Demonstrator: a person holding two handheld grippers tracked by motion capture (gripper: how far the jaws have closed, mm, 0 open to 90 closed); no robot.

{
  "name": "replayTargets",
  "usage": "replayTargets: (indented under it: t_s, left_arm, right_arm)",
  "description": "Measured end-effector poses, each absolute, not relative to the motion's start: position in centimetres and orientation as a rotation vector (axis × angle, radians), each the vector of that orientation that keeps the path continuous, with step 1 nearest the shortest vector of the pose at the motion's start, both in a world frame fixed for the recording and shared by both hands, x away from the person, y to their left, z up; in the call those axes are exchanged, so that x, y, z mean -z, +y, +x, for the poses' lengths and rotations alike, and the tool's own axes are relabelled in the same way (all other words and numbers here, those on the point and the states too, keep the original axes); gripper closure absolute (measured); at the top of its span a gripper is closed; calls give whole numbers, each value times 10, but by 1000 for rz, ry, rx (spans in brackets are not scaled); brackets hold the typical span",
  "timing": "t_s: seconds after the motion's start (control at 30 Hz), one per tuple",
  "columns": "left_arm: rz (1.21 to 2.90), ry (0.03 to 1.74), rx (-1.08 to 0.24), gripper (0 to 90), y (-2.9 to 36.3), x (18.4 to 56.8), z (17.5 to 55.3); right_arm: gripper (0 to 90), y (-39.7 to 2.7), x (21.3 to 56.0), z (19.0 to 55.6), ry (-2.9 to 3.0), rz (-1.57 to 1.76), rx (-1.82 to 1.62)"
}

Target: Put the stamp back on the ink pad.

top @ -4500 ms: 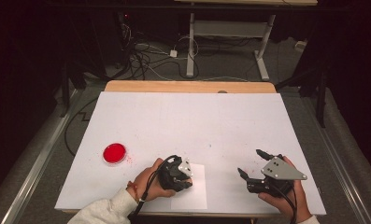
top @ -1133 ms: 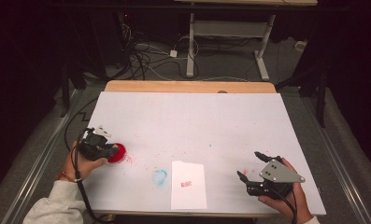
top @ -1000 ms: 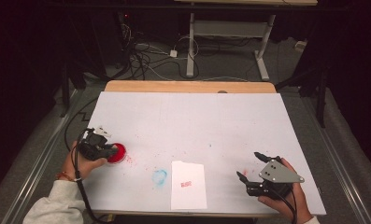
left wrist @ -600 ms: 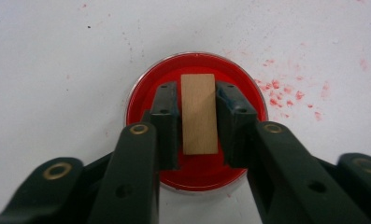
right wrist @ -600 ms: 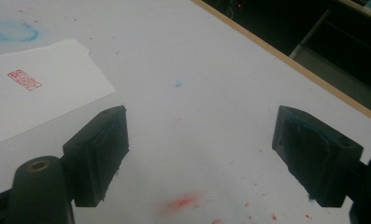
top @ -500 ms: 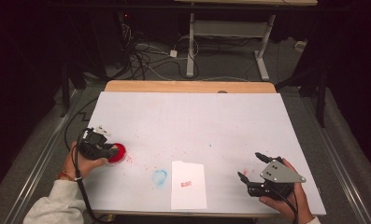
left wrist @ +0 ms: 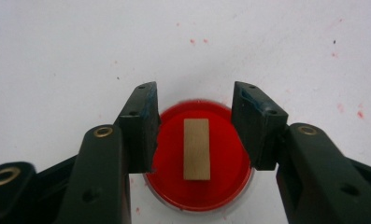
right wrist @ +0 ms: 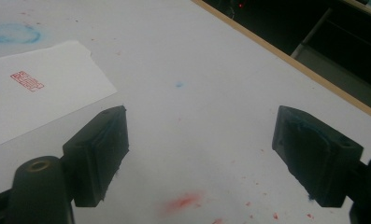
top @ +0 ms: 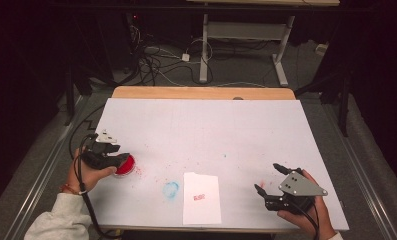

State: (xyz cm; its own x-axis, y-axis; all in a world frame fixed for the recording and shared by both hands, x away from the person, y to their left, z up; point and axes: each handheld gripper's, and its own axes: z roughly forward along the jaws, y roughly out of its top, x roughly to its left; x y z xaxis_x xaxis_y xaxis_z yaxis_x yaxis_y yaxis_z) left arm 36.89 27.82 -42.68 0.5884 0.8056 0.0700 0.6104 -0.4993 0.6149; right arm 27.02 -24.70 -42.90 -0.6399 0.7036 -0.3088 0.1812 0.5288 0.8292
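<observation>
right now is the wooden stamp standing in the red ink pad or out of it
In it. The wooden stamp stands upright in the middle of the red ink pad, between the left claw jaws, which have just been opening and stand clear of it.

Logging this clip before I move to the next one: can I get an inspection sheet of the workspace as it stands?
Surface: white table top, speckled red, with a blue ring stain.
Job's things: small wooden rectangular stamp standing in the round red ink pad; white paper sheet bearing a red stamp print.
Clutter: nothing seen.
Grippers: left gripper jaws just opening, astride the stamp, pads clear of it; right gripper open, nothing between the jaws.
Cables: black lead trailing from the left gripper.
Surroundings: tangled floor cables, metal desk legs.
</observation>
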Motion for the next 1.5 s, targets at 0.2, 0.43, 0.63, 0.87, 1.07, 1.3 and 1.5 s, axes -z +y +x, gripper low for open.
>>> replayTargets:
  t_s: [0.2, 0.43, 0.63, 0.87, 1.07, 1.3, 1.5]
  left_arm:
    - [2192, 1050, -579, 434, 273, 418, 361]
    - [2095, 982, -661, 352, 265, 412, 353]
    - [2027, 936, -696, 270, 258, 407, 348]
    - [1958, 889, -739, 214, 251, 403, 341]
    - [1926, 863, -762, 192, 241, 400, 336]
    - [1935, 788, -812, 184, 224, 399, 327]
    - [1967, 730, -818, 184, 208, 401, 317]
  right_arm:
    - [190, -247, 429, 270, 2128, 717, -1052]
    - [189, -247, 429, 270, 2123, 716, -1055]
    - [188, -247, 429, 269, 2118, 712, -1062]
    - [188, -246, 429, 269, 2118, 710, -1067]
    - [188, -246, 429, 269, 2110, 716, -1075]
    - [188, -246, 429, 268, 2101, 730, -1082]
    - [188, -246, 431, 266, 2097, 737, -1082]
